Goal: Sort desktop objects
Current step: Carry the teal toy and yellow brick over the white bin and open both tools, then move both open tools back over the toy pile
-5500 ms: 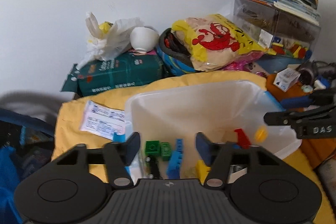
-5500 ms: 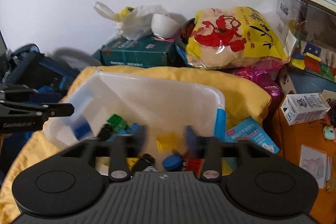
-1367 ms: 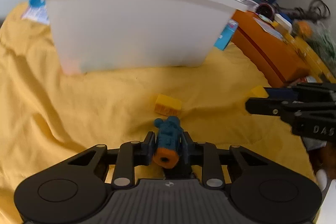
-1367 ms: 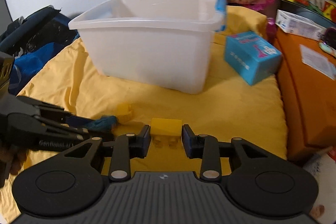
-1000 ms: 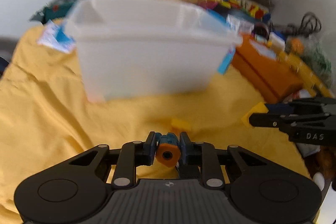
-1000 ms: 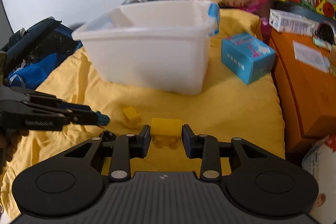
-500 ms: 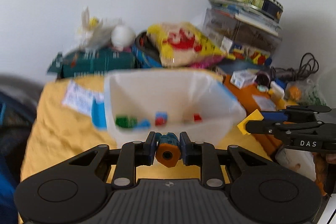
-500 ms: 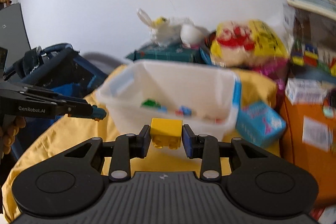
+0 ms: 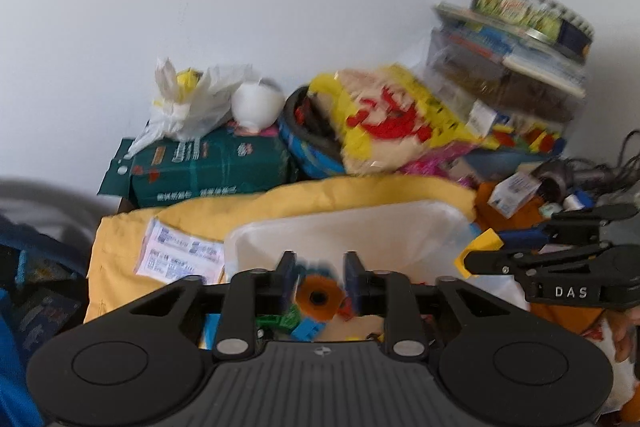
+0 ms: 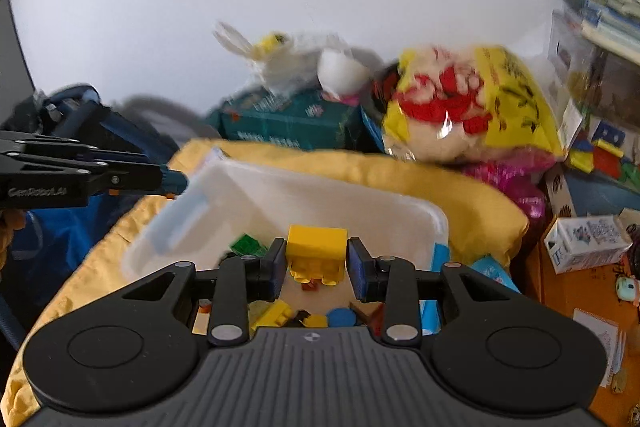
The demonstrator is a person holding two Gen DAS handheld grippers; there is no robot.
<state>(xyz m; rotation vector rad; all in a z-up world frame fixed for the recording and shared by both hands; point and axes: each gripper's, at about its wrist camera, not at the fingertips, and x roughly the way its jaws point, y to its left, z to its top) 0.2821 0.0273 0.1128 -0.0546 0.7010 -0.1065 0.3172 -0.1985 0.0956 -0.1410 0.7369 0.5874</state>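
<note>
Two handheld grippers above a white plastic bin (image 10: 304,195) of toy bricks.

Left gripper (image 9: 318,273) opening, blurred orange-and-blue toy piece (image 9: 318,297) loose between its spread jaws over the bin; contact hard to judge. Right gripper (image 10: 318,261) clenched on a yellow brick (image 10: 317,247). Inside the bin, partly hidden by the grippers: green brick (image 10: 249,245), blue disc (image 10: 341,317), more yellow pieces. Yellow cloth (image 10: 460,187) underneath.
</note>
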